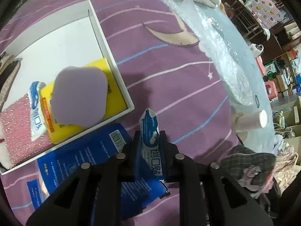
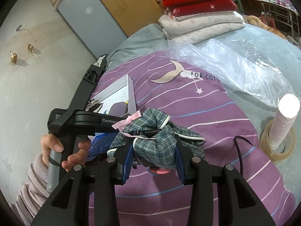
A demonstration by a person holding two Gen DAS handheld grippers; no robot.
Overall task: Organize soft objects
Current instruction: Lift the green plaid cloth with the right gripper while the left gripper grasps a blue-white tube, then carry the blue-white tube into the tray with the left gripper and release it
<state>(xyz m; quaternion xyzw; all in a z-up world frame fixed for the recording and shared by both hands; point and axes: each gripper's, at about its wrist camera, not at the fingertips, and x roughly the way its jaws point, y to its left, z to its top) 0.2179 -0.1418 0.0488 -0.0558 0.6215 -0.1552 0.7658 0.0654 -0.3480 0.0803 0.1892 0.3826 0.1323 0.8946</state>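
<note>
My left gripper (image 1: 149, 141) is shut on a small blue-and-white packet (image 1: 149, 131) and holds it above a blue booklet (image 1: 97, 158), just right of the white box (image 1: 105, 39). In the box lie a purple sponge (image 1: 80, 96), a yellow sponge (image 1: 112, 86), another blue-and-white packet (image 1: 36, 111) and a pink glittery cloth (image 1: 17, 128). My right gripper (image 2: 153, 150) is shut on a green plaid pouch (image 2: 156, 146) with a pink bow (image 2: 131, 117), held above the purple bedspread (image 2: 207, 113). The left gripper shows in the right wrist view (image 2: 90, 120), with the box (image 2: 131, 94) behind it.
A clear plastic bag (image 1: 222, 43) lies at the bedspread's far edge. A pink roll (image 2: 282, 120) stands in a tape ring (image 2: 276, 146) on the right. Folded blankets (image 2: 199, 9) are stacked at the back. A black cord (image 2: 239, 150) lies near the pouch.
</note>
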